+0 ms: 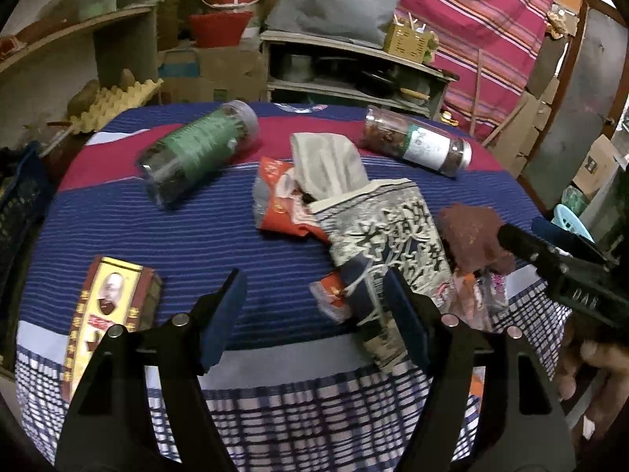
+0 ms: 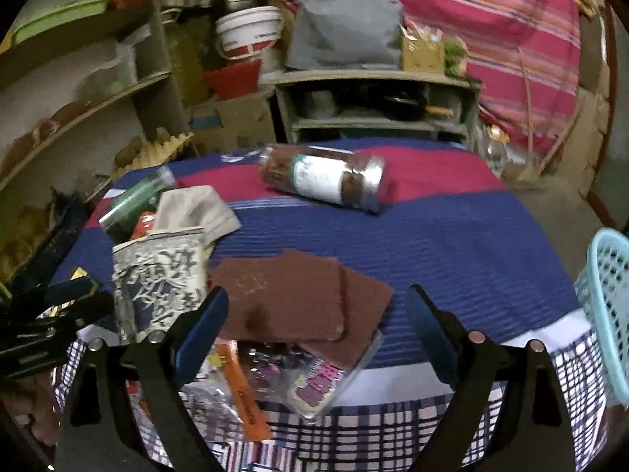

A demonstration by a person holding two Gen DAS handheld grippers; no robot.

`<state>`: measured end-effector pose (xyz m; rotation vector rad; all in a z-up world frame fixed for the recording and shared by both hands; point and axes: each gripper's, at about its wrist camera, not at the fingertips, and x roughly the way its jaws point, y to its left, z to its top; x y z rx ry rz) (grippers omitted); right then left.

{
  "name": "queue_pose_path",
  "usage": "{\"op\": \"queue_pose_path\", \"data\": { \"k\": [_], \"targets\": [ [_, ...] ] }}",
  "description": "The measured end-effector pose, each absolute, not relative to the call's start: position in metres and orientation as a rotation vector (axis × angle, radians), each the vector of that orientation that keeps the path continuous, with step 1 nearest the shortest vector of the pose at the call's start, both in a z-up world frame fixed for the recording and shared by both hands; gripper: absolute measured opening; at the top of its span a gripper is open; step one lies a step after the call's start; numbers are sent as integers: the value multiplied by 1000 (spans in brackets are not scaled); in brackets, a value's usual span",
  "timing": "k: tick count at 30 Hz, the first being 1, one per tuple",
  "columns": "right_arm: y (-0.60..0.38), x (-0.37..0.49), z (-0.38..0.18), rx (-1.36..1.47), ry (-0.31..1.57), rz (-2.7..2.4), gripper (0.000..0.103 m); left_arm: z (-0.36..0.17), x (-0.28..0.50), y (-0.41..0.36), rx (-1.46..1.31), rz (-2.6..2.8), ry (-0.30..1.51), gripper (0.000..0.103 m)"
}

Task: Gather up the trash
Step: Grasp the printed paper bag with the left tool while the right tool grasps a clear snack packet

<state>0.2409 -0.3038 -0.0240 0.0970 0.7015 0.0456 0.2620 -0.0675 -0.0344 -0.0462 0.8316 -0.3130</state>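
On the striped cloth lies a soft tissue pack [image 1: 389, 236] [image 2: 161, 279] with a grey tissue [image 1: 326, 161] sticking out. Red snack wrappers [image 1: 283, 204] lie beside and under it. My left gripper [image 1: 314, 306] hangs open just left of the pack's near end, nothing between its fingers. My right gripper [image 2: 318, 322] is open over two brown scouring pads [image 2: 291, 295] [image 1: 471, 236] and clear plastic wrappers [image 2: 275, 377]. A green-labelled jar [image 1: 196, 149] and a white-labelled jar [image 2: 322, 181] [image 1: 420, 141] lie on their sides farther back.
A yellow and red box [image 1: 106, 314] lies at the near left of the table [image 1: 118, 212]. A light blue mesh basket [image 2: 609, 306] stands off the table's right edge. Shelves [image 1: 354, 67] with pots and buckets stand behind. A person's hand [image 1: 589, 373] holds the right gripper.
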Motion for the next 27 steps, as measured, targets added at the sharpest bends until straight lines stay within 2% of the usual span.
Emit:
{"op": "queue_pose_path", "data": {
  "k": [5, 7, 9, 12, 15, 22, 27],
  "targets": [
    [-300, 243, -25, 58, 707, 26, 89, -40, 266, -80, -46, -344, 839, 73],
    [-304, 243, -26, 67, 711, 17, 89, -45, 270, -85, -41, -357, 853, 68],
    [-307, 244, -27, 77, 714, 15, 89, -49, 273, -89, -36, -378, 867, 33],
    [-306, 242, -27, 75, 713, 19, 89, -45, 271, -89, -41, -396, 855, 15],
    [-300, 238, -25, 73, 714, 56, 89, -33, 268, -78, -53, -386, 823, 10],
    [-283, 212, -27, 161, 754, 201, 89, -19, 270, -28, -108, -281, 802, 10],
    [-253, 210, -45, 94, 839, 276, 89, -16, 263, 4, -147, -239, 807, 10]
  ]
}}
